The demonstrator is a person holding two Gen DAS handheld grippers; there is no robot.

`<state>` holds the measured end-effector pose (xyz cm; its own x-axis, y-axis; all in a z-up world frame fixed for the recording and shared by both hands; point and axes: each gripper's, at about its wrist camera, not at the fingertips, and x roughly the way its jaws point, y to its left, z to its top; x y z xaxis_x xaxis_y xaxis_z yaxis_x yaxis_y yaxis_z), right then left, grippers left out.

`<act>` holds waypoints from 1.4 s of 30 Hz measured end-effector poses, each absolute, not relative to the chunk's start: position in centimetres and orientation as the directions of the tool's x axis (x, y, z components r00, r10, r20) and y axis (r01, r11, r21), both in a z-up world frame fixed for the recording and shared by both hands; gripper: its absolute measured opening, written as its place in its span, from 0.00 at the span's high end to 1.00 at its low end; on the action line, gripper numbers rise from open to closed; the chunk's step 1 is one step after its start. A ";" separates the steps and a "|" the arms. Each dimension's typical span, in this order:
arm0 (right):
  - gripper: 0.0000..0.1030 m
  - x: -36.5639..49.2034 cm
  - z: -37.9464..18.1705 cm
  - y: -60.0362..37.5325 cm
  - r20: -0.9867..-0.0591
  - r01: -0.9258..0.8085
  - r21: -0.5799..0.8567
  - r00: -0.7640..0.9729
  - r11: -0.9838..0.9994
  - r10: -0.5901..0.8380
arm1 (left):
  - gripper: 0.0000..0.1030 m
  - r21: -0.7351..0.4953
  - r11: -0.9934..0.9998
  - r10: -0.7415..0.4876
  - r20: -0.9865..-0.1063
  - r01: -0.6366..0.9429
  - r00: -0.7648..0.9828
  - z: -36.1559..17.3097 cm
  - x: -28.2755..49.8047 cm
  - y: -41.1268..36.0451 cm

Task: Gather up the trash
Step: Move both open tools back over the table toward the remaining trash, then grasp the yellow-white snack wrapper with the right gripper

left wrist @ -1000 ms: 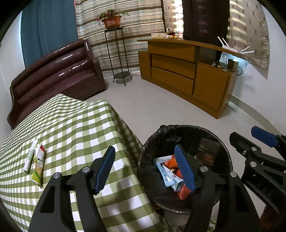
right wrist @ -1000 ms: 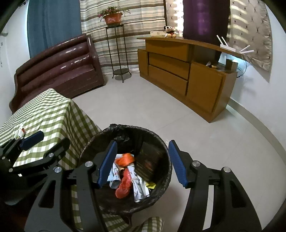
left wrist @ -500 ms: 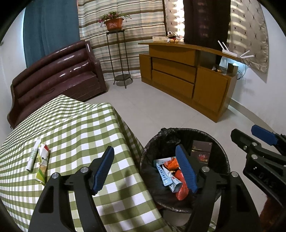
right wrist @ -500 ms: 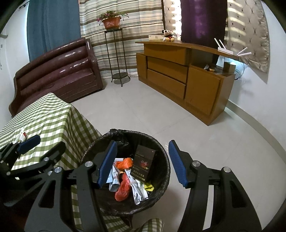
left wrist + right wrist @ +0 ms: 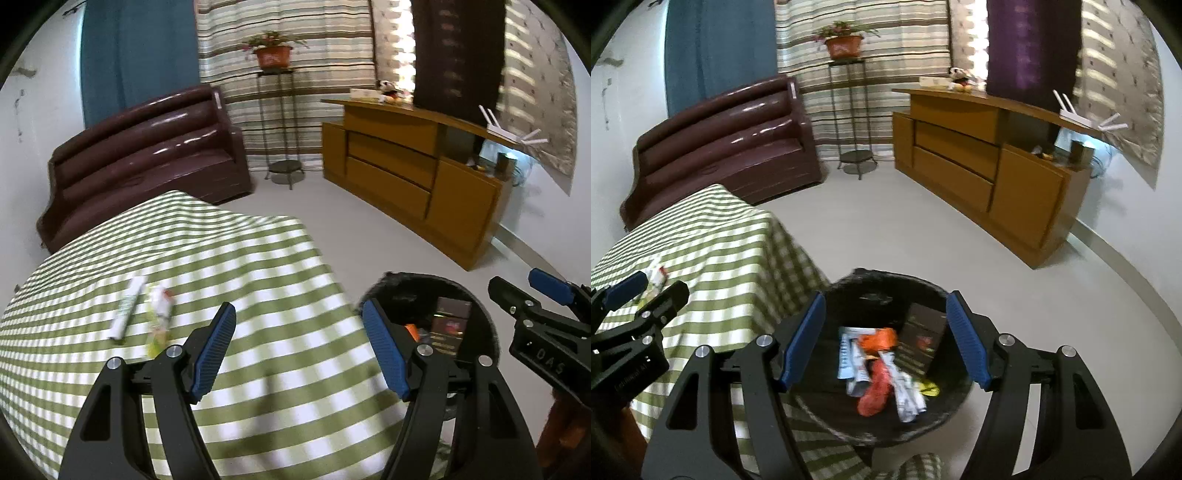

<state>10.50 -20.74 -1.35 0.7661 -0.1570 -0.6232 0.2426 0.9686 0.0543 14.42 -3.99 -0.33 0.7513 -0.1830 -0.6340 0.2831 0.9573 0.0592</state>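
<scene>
— Green-and-white checked cloth covers the surface [image 5: 258,280]; beside its corner, on the pale floor, stands the black-lined bin [image 5: 882,291]. How far along is the collecting?

— Well along, I'd judge. The bin holds one dark box [image 5: 923,330] leaning against its wall, one orange-red wrapper [image 5: 875,395], and a few white and blue packets [image 5: 849,354], perhaps three, though blur keeps me from an exact count.

— And what is left?

— Two pieces on the cloth: one white tube [image 5: 127,308] and, just beside it, one yellow-green sachet [image 5: 159,321].

— The tongs?

— Two pairs, both spread apart and holding nothing. The left tongs [image 5: 299,350] hang over the cloth's edge, near those two pieces. The right tongs [image 5: 884,339] hover above the bin's mouth.
</scene>
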 end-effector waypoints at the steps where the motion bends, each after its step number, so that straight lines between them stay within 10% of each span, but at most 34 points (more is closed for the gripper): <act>1: 0.36 10.6 -1.3 -20.3 -0.622 0.233 0.054 0.768 0.971 -0.150 | 0.33 0.061 0.960 -0.174 -0.632 0.272 0.755 -0.2 14.4 -3.4; 42: 0.39 21.6 -3.0 5.2 -0.731 -0.160 -0.024 0.677 0.987 0.092 | 0.26 0.082 0.981 0.184 -0.655 -0.173 0.733 -2.2 15.1 22.2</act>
